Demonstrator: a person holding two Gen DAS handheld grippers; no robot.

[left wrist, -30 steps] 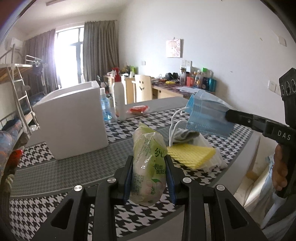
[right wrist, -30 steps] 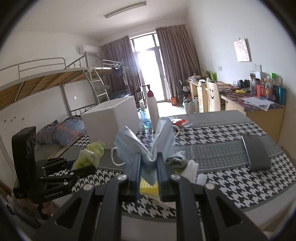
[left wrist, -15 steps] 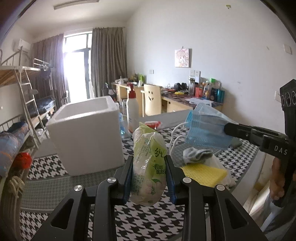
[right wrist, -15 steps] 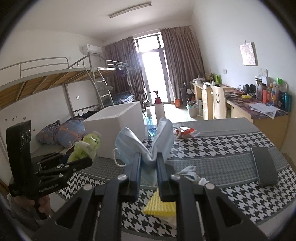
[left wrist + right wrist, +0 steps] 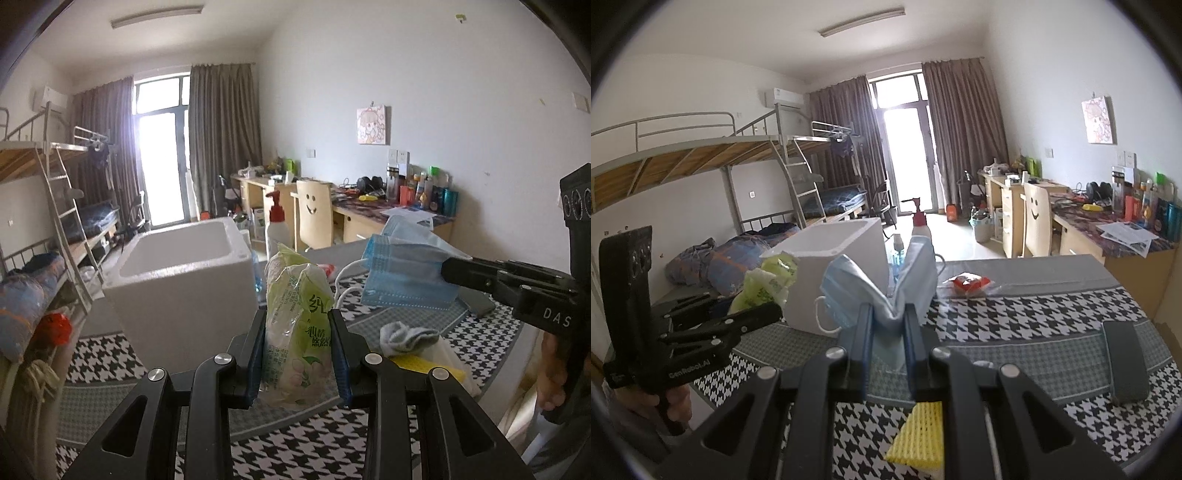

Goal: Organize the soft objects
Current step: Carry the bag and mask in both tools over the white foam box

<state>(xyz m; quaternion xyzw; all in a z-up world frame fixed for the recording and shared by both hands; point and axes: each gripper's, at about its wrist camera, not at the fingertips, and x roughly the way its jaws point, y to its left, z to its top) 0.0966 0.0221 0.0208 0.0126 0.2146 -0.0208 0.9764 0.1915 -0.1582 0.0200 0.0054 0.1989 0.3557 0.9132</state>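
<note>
My left gripper (image 5: 298, 328) is shut on a green and white plastic pack of tissues (image 5: 299, 332), held up above the table; it also shows in the right wrist view (image 5: 764, 284). My right gripper (image 5: 888, 314) is shut on a folded blue face mask (image 5: 886, 280), also held in the air; the mask shows in the left wrist view (image 5: 402, 273). A white foam box (image 5: 184, 280) with an open top stands on the table beyond both grippers (image 5: 842, 266). A grey sock (image 5: 406, 336) and a yellow sponge cloth (image 5: 919, 435) lie on the table below.
The table (image 5: 1034, 317) has a black and white houndstooth cover. A pump bottle (image 5: 277, 225), a small water bottle (image 5: 897, 254), a red packet (image 5: 969, 282) and a dark grey case (image 5: 1123, 358) are on it. Desks, a chair and bunk beds stand behind.
Both grippers have risen with their loads, so the foam box's open top now shows and the sock and yellow cloth sit lower in view.
</note>
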